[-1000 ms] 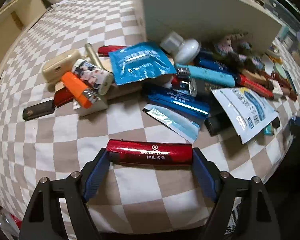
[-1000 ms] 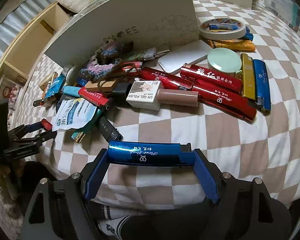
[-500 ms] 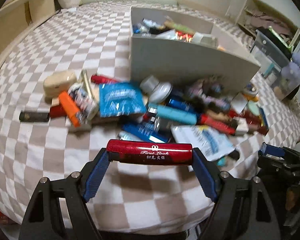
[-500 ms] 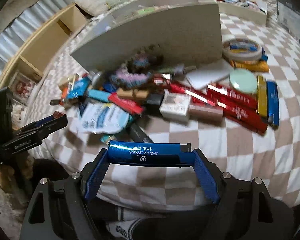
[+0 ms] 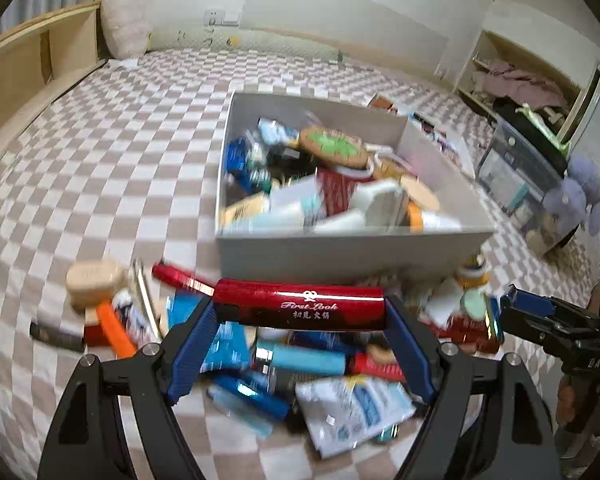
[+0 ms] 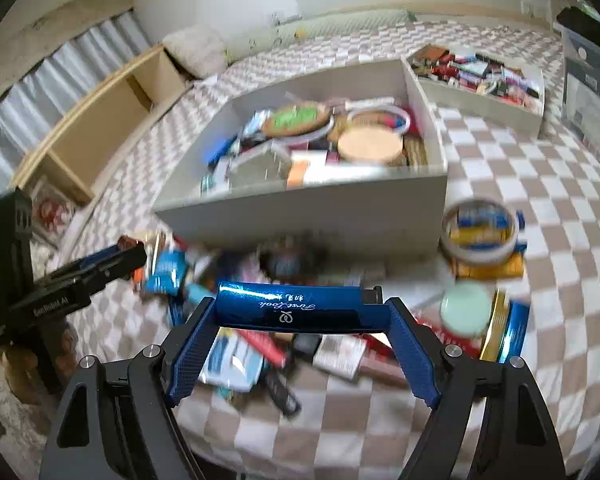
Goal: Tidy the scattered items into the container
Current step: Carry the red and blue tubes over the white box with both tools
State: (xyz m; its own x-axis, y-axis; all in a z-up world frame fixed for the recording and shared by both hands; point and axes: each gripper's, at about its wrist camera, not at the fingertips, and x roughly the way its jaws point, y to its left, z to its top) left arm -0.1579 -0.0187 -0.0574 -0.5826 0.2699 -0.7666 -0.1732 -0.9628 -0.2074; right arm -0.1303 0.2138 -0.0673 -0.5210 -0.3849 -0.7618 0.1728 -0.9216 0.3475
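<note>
Crowding the checkered bedcover [image 5: 112, 160], loose clutter [image 5: 300, 376] before full grey container [image 5: 352, 256]

soft indoor light, blur over the clutter

both views are evenly lit by soft, diffuse light; the pale wall [image 5: 340, 4] at the back is the brightest part and looks a little washed out. shadows are weak, with only a faint dark band under the grey box [image 5: 352, 256]. small glare streaks sit on the red tube [image 5: 300, 308] and the blue tube [image 6: 296, 308], which are both sharp. the scattered items [image 5: 300, 384] behind them are smeared by motion blur. the fisheye lens bends the checkered cloth [image 5: 100, 168] strongly, and the corners of each picture go black.
</note>
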